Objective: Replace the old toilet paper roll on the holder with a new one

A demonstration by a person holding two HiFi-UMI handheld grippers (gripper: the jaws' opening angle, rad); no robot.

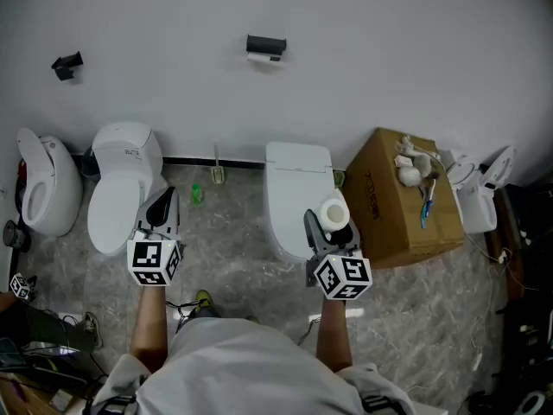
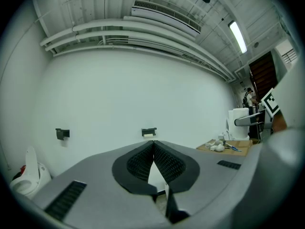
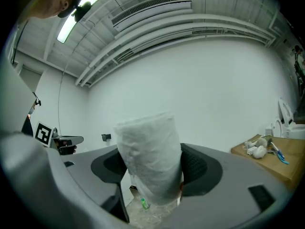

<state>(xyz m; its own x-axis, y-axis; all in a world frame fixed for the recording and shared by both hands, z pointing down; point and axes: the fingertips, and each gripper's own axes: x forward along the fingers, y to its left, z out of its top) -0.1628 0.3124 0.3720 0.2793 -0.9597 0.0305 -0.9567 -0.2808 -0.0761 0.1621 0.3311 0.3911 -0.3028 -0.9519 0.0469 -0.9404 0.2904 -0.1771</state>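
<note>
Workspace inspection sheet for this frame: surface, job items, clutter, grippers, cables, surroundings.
Surface: mottled grey floor.
Job's things: wall holder carrying a small white old roll; new roll in the right gripper.
Clutter: green bottle on the floor; cardboard box with small items on top.
Grippers: left gripper shut, empty; right gripper shut on the new roll.
Cables: loose wires on the floor, far right.
Surroundings: white wall, several toilets, second black fixture on the wall.

White new roll (image 1: 334,213) stands in right tool (image 3: 151,168); old roll (image 1: 262,57) on wall holder (image 1: 266,43).
</note>
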